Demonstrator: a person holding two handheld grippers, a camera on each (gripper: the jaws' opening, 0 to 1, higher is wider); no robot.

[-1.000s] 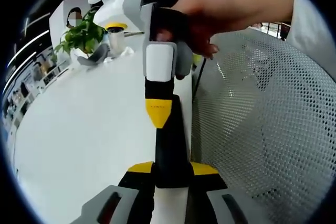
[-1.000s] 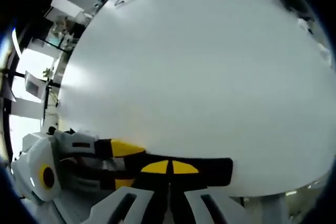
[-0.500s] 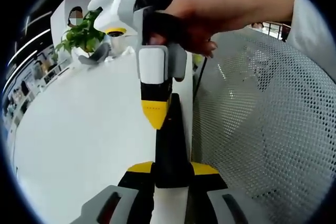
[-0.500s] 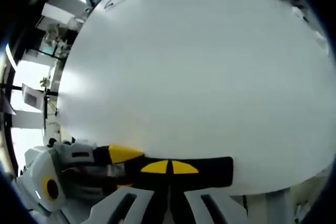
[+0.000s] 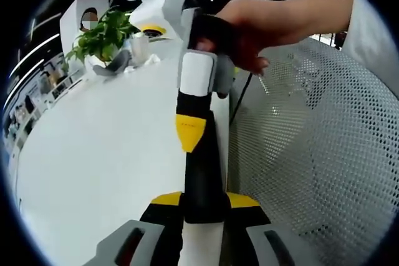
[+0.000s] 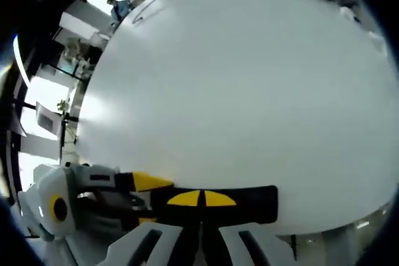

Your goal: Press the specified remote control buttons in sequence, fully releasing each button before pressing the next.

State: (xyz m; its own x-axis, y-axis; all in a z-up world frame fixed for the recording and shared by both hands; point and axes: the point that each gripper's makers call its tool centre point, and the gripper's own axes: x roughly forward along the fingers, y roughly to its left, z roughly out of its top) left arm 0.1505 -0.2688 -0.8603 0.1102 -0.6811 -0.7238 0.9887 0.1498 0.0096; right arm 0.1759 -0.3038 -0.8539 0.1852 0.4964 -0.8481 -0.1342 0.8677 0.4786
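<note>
Remote (image 5: pixel 201 179) clamped between left gripper (image 5: pixel 202 207) jaws, lying along table (image 5: pixel 93 154) edge; mesh chair (image 5: pixel 312 154) close right, open tabletop left. Right gripper (image 5: pixel 189 130) tip touching remote, jaws closed. Right gripper view: remote (image 6: pixel 249 196) crosswise ahead of right gripper (image 6: pixel 201 199), left gripper (image 6: pixel 134 188) clamping it; bare table (image 6: pixel 249 79) beyond.

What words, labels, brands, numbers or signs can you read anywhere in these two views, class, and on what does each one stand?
None can be read.
The remote control, clamped in the left gripper: no legible button marks or brand.
The right gripper, its yellow tips over the remote: no lettering.
The white table: bare of text.
Background shelves: too small and blurred.
</note>
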